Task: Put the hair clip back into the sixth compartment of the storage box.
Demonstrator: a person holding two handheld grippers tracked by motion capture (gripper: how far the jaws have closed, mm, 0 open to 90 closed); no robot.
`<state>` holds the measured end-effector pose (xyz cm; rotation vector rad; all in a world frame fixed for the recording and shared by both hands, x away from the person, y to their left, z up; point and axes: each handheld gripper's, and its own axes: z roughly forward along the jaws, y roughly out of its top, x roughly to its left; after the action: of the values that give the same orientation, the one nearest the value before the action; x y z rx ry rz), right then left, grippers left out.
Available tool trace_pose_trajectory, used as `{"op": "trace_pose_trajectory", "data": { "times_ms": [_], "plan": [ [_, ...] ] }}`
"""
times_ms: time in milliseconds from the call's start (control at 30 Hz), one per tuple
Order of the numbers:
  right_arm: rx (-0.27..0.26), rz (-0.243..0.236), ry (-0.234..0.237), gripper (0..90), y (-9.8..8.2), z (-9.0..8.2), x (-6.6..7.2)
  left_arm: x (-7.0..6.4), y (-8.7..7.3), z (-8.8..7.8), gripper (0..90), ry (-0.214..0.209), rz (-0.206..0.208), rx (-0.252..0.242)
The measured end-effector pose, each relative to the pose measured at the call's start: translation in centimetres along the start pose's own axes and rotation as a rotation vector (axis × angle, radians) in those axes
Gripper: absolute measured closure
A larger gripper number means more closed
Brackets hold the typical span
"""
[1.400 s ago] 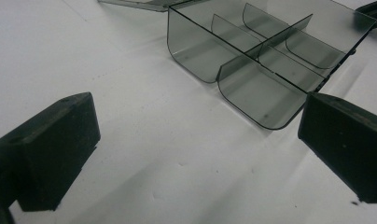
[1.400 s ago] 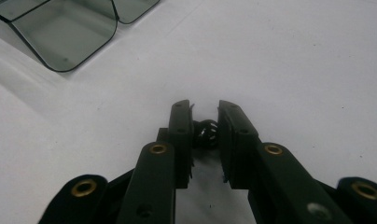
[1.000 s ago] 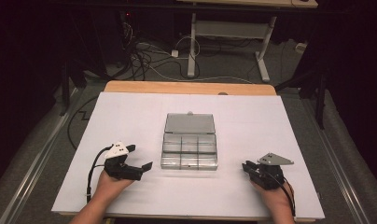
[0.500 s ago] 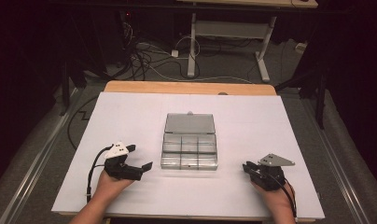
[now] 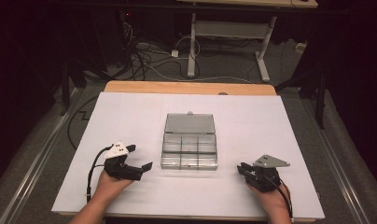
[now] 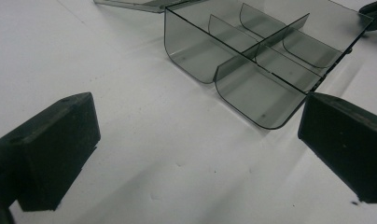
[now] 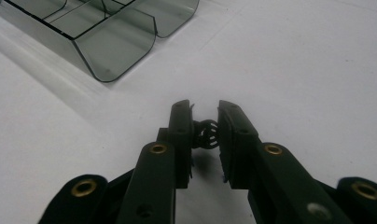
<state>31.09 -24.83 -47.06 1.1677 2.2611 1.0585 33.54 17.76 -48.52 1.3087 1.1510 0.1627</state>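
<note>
High view: 1 compartment box [image 5: 190, 148] | 2 hand-held grippers: left [image 5: 144, 167], right [image 5: 243, 169]

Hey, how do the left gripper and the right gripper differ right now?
The left gripper has its jaws spread wide with nothing between them; the right gripper has its jaws nearly together, pinching a small dark coiled part. The left carries a white top plate, the right a grey one. Both rest low on the white table, flanking the open clear compartment box.

Smoky grey box [image 5: 190, 148]; white table [image 5: 130, 112]; black fingers [image 7: 182, 126].
</note>
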Motion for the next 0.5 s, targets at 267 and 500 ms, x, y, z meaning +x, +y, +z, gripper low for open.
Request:
{"op": "trace_pose_trajectory", "data": {
  "times_ms": [267, 500],
  "plan": [
    [0.005, -0.012, 0.024, 77.2, 0.3, 0.3, 1.0, 0.0, 0.0, -0.1, 0.0, -0.004, -0.004, -0.007],
    [0.008, -0.03, 0.041, 77.2, 0.5, 0.7, 1.6, 0.0, 0.0, -0.1, 0.0, -0.006, 0.0, -0.006]
  ]
}}
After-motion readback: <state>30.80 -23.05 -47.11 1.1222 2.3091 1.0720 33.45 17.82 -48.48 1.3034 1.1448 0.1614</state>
